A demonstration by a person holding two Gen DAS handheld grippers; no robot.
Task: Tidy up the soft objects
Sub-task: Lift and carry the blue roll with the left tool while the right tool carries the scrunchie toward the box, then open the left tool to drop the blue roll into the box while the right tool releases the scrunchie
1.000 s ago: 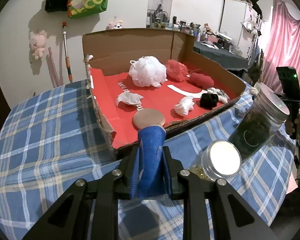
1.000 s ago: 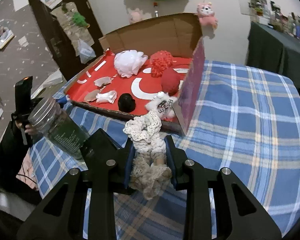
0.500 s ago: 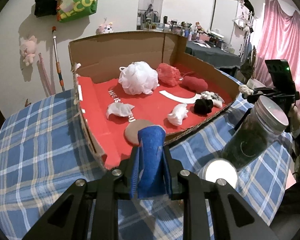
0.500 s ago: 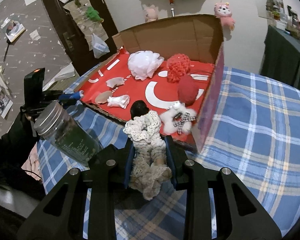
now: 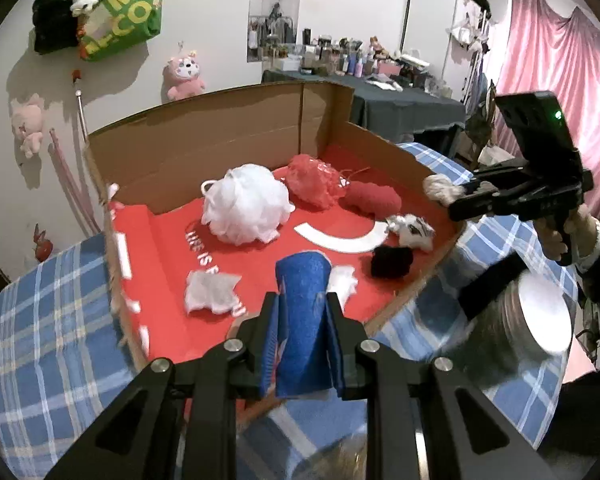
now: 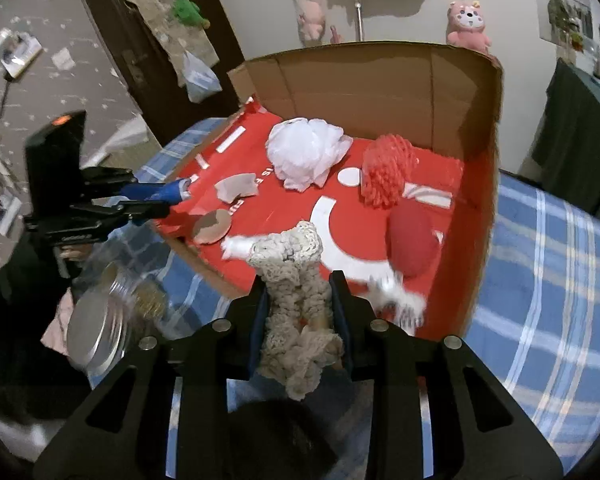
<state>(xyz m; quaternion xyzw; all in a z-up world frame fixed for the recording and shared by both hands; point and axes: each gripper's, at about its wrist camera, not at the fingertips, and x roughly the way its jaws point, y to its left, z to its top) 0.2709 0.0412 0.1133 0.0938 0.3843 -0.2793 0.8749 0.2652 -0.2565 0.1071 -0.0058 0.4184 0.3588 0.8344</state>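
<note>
Both loads hang over the near edge of the cardboard box (image 5: 228, 136). The left hand-held gripper (image 5: 302, 312) is clamped on a blue cloth (image 5: 302, 300); the right hand-held gripper (image 6: 298, 304) is clamped on a cream knitted piece (image 6: 294, 280). Carry each well past the box's near wall and over bare red floor, away from the white puff (image 5: 244, 204), before letting go, and keep clear of the jar (image 5: 536, 328) beside the box.

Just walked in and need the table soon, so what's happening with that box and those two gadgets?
A person is sorting soft things into the cardboard box on the plaid table. The left gripper is shut on a blue cloth roll, and the right gripper is shut on a cream crocheted piece. Both are poised at the box's near edge. A white pouf and red items already lie inside.
</note>
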